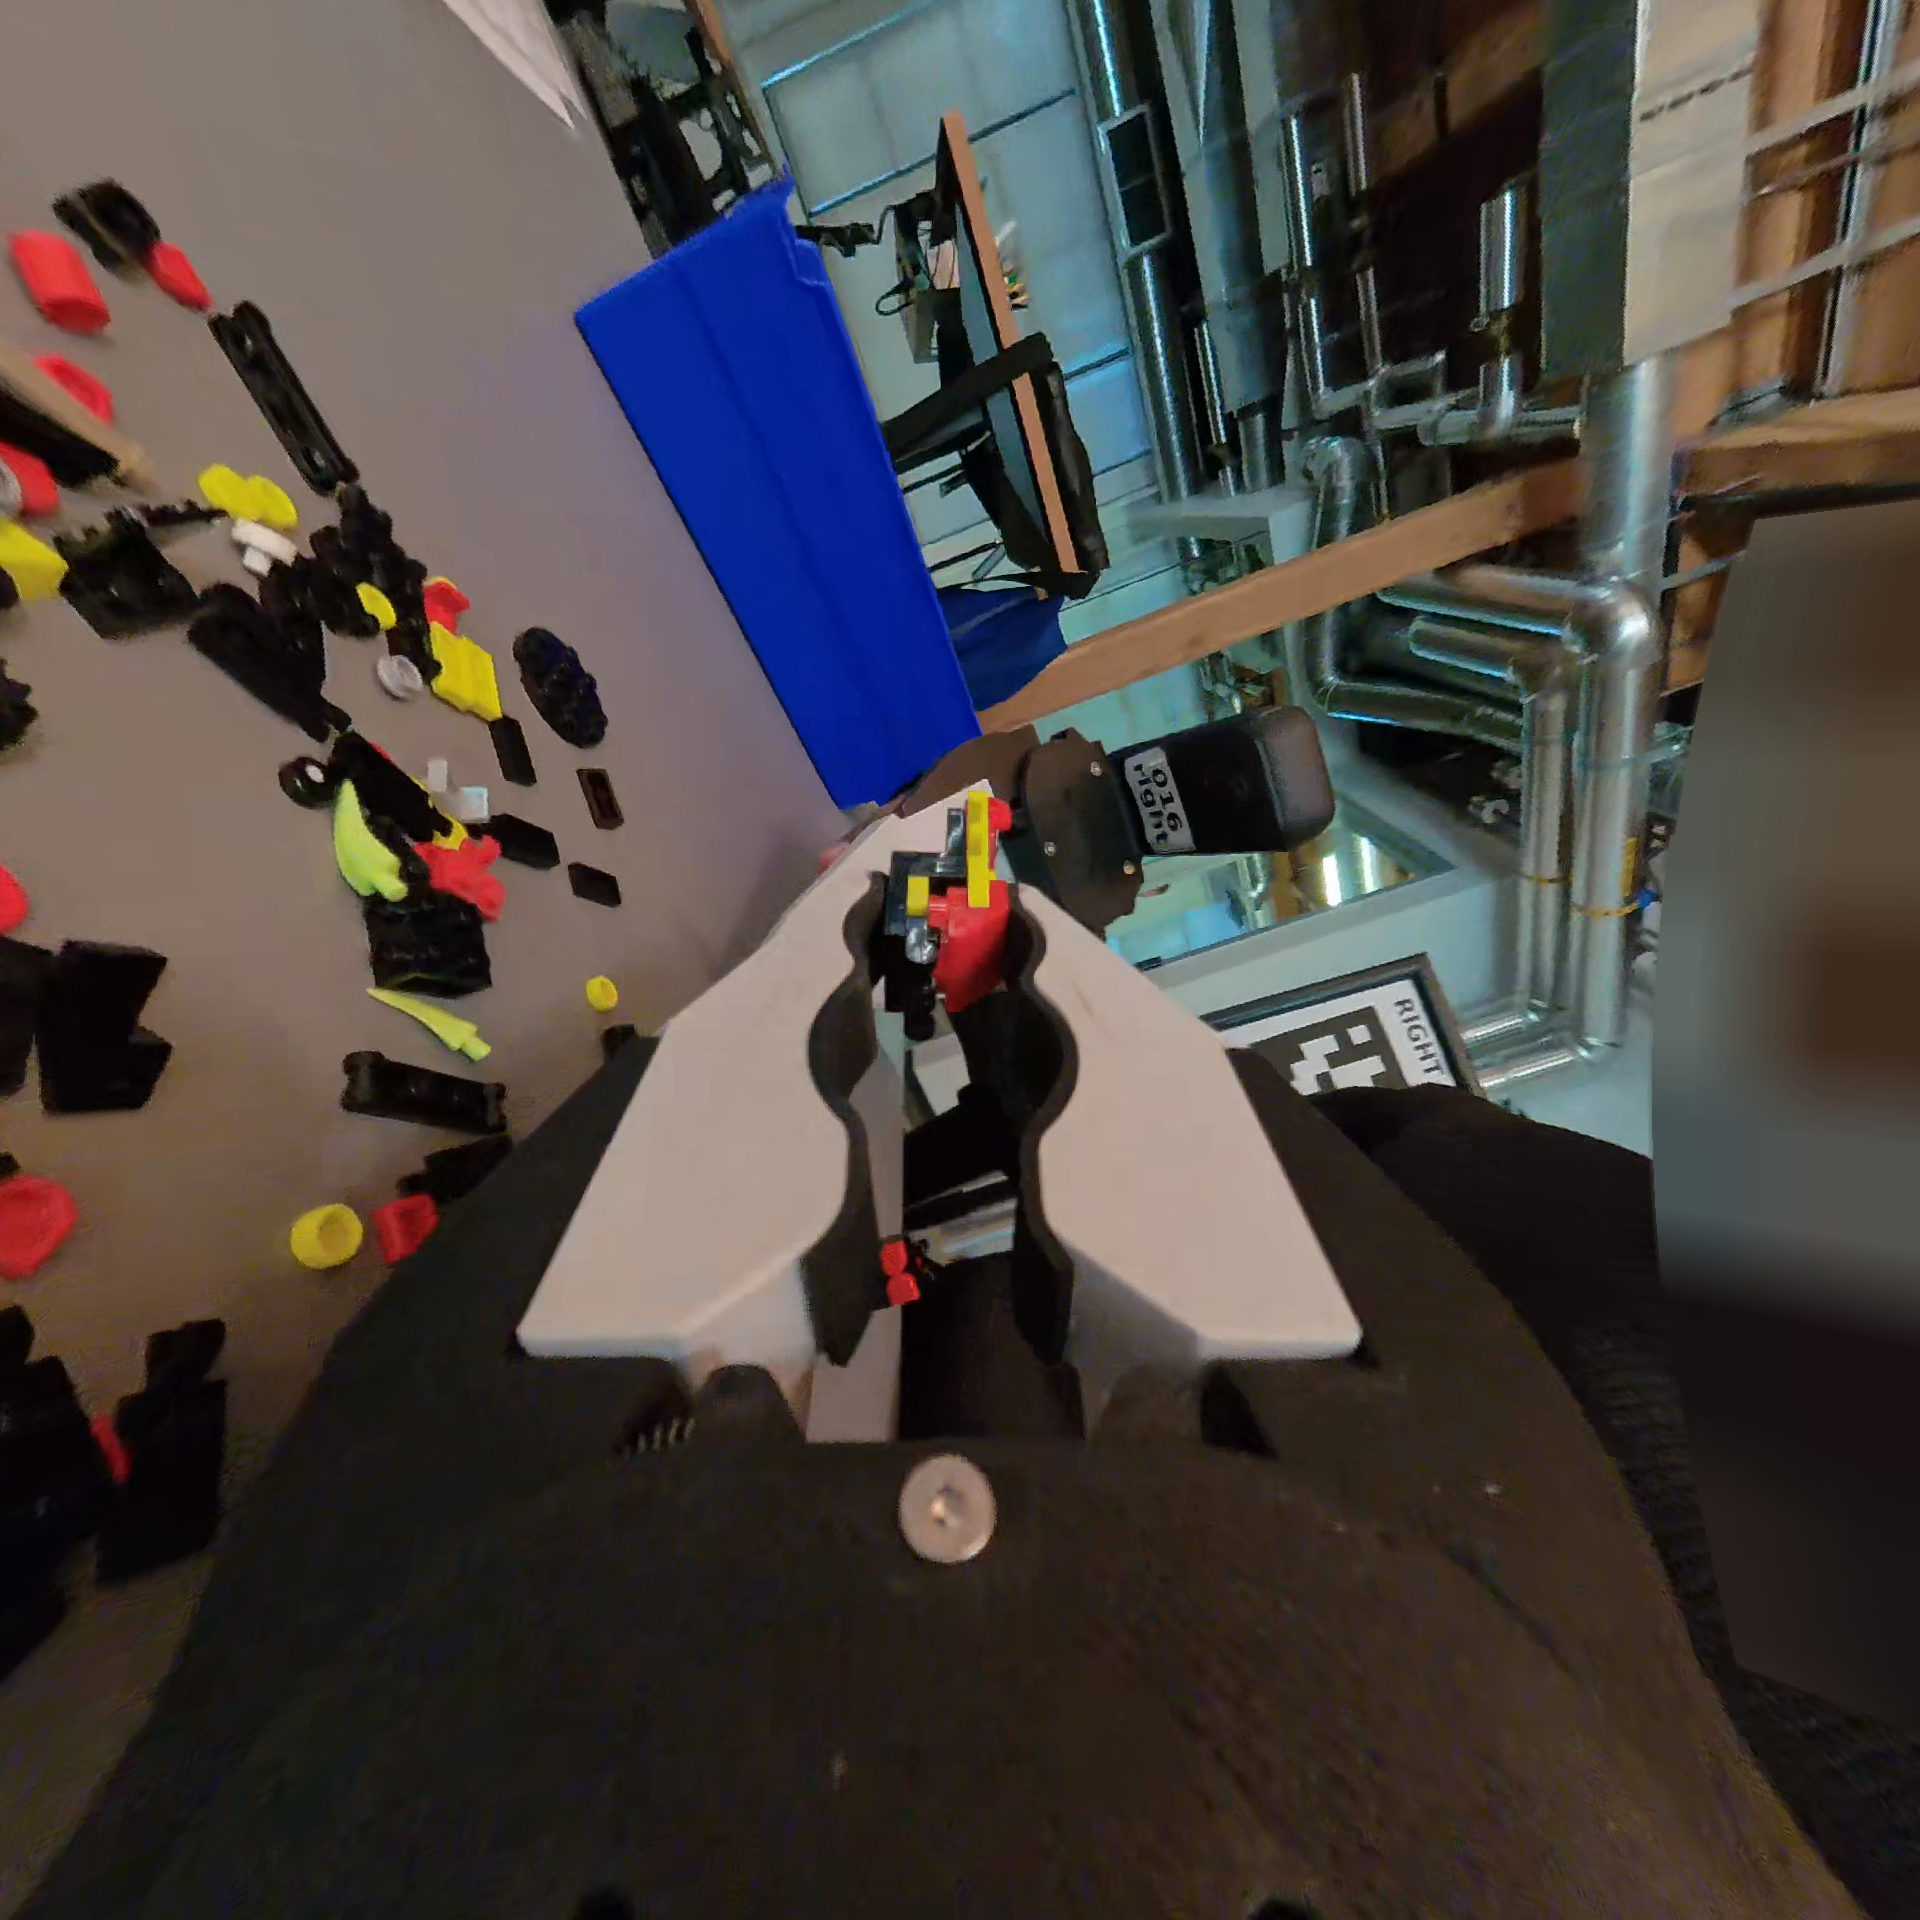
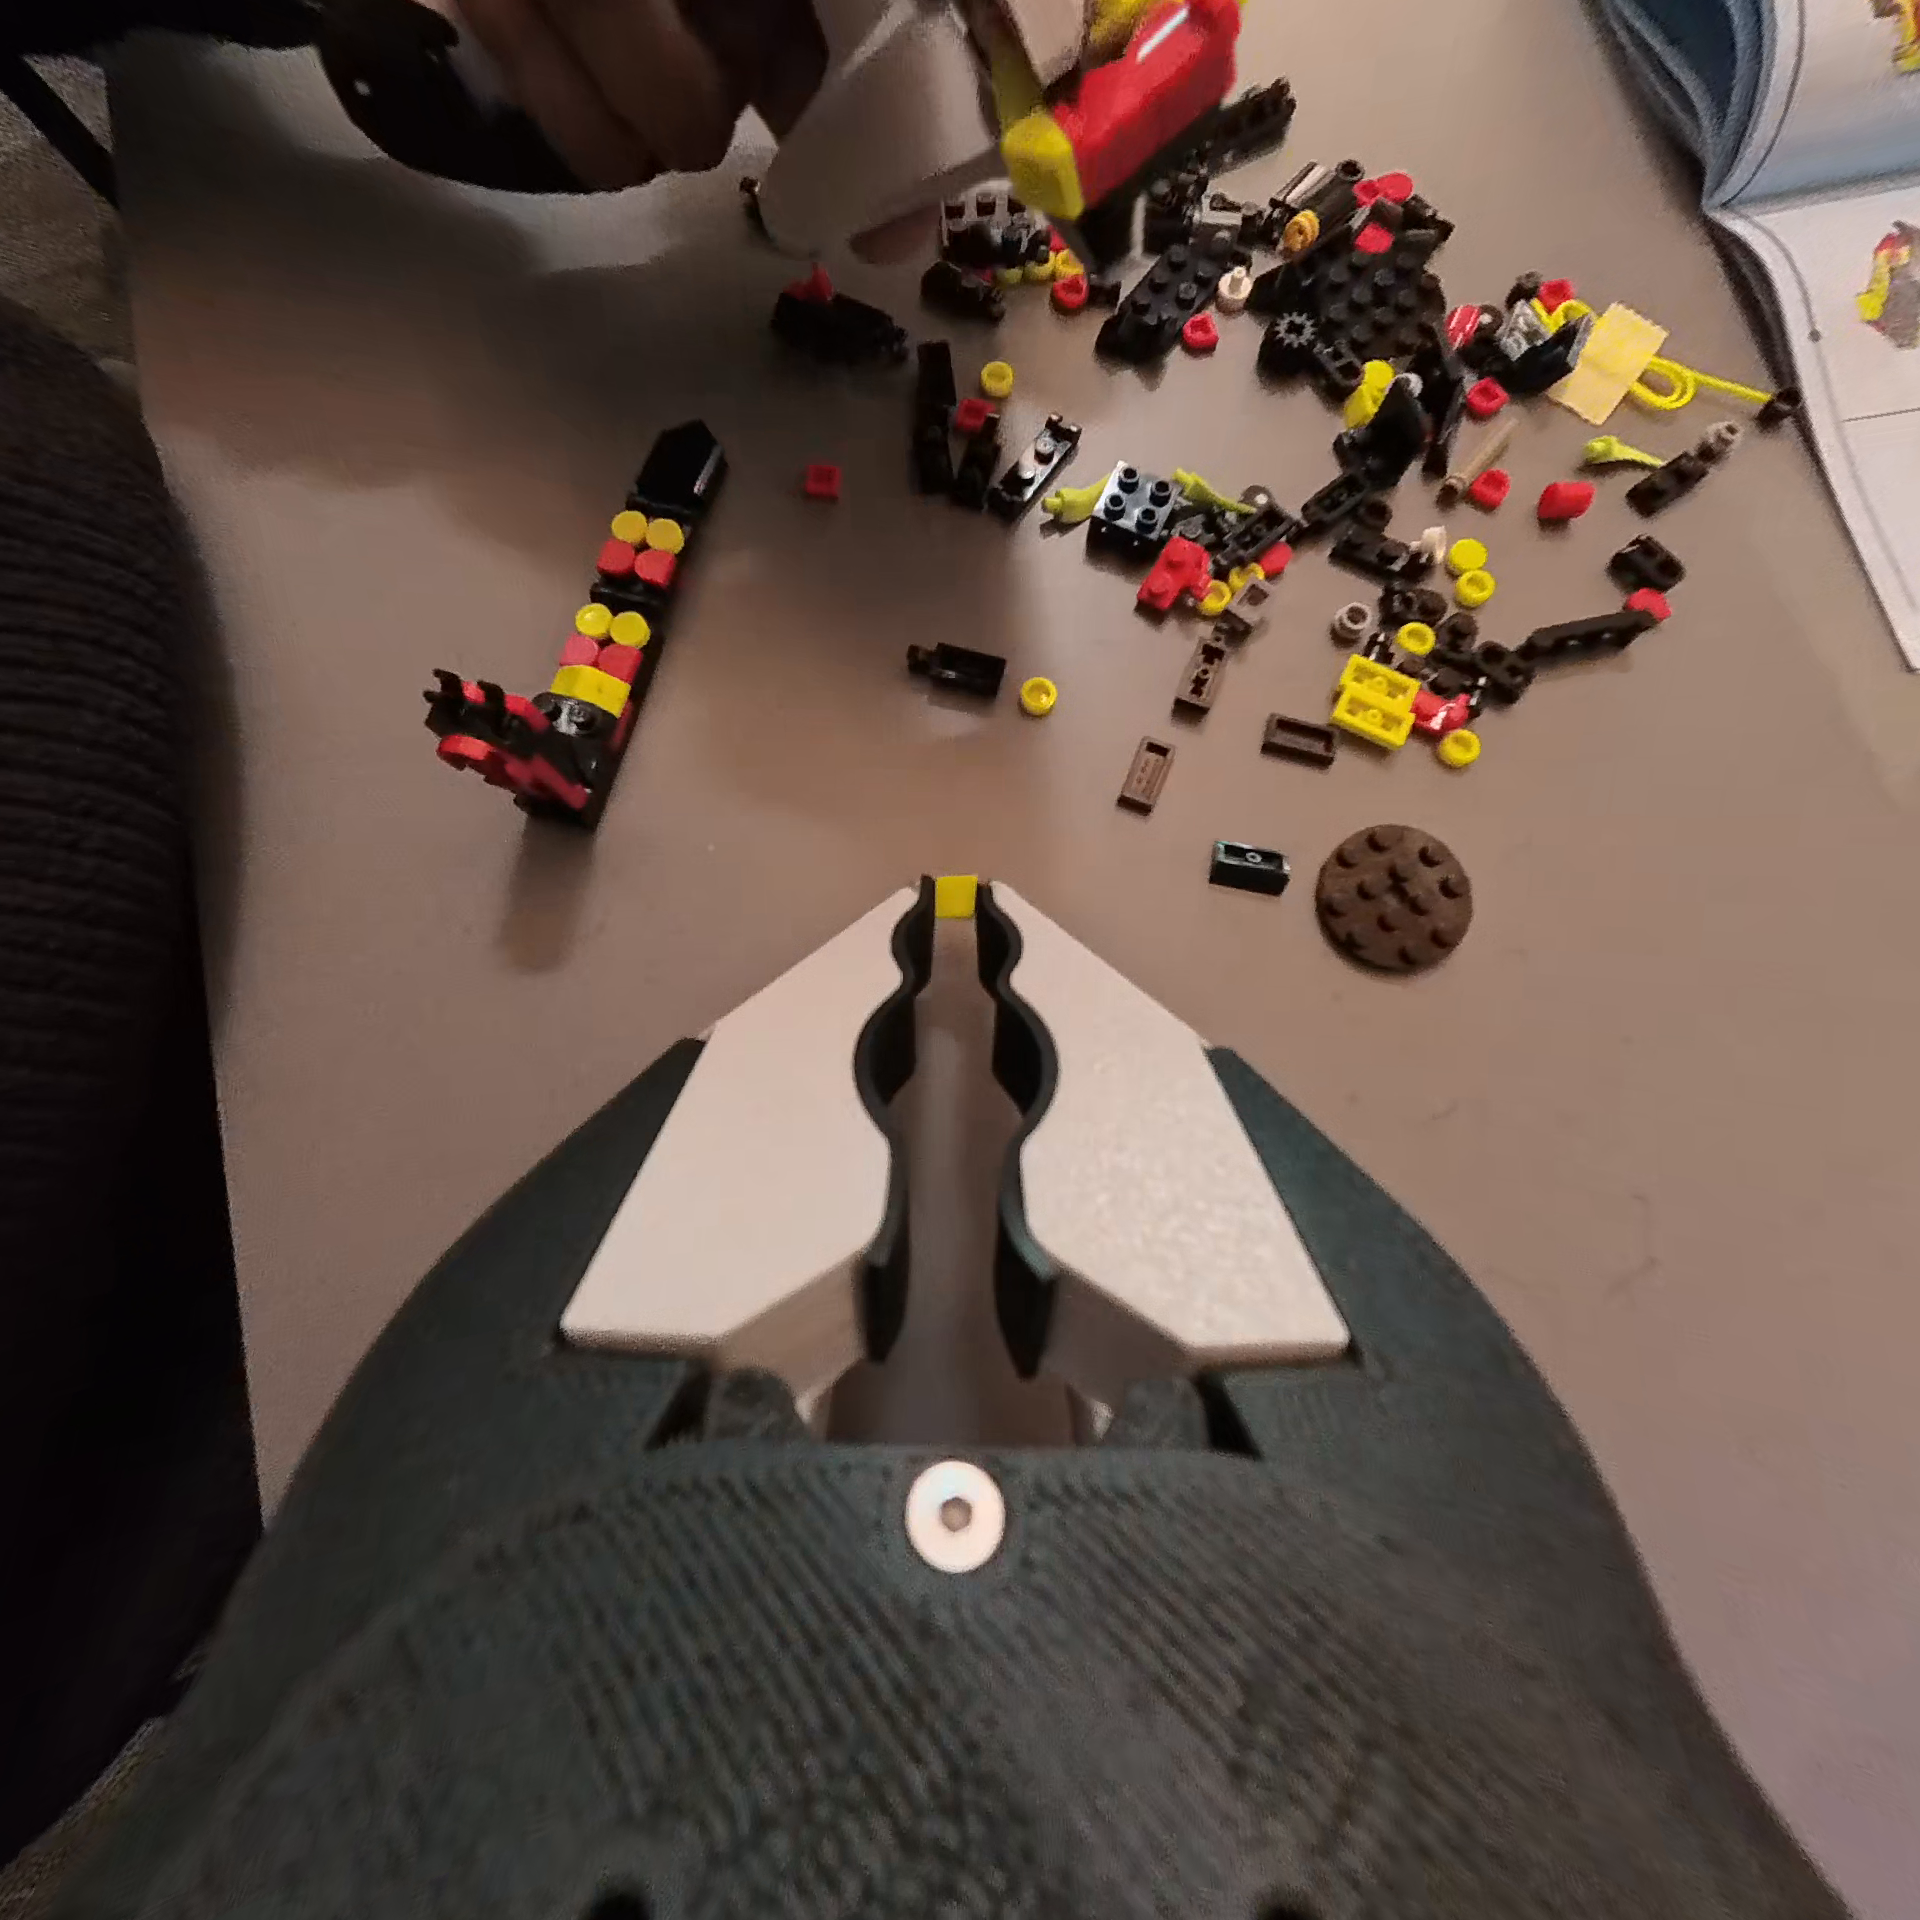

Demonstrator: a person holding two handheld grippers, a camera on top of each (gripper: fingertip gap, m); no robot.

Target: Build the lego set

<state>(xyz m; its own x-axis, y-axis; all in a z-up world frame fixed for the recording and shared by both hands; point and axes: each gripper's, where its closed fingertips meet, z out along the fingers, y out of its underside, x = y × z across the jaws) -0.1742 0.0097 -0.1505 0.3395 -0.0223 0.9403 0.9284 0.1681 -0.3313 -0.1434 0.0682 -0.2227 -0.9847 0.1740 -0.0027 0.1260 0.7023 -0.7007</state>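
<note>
My left gripper [image 1: 940, 914] is shut on a small red, black and yellow lego assembly [image 1: 961, 935], held in the air with the view tilted sideways. The same assembly [image 2: 1127, 109] shows at the top of the right wrist view, above the pile. My right gripper [image 2: 956, 896] is shut on a small yellow piece [image 2: 956, 896] at its tips, above the table. The right gripper's body [image 1: 1164, 805] shows just beyond the assembly in the left wrist view. A long black build with red and yellow studs [image 2: 592, 634] lies on the table to the left.
Loose black, red and yellow lego pieces [image 2: 1351, 468] are scattered over the grey table [image 2: 727, 935]. A brown round plate [image 2: 1392, 899] lies near the right gripper. An open instruction booklet [image 2: 1829, 208] lies at the right edge. A blue bin [image 1: 779, 499] stands at the table's far side. Across from one pair of fingers to the other is roughly 10 cm.
</note>
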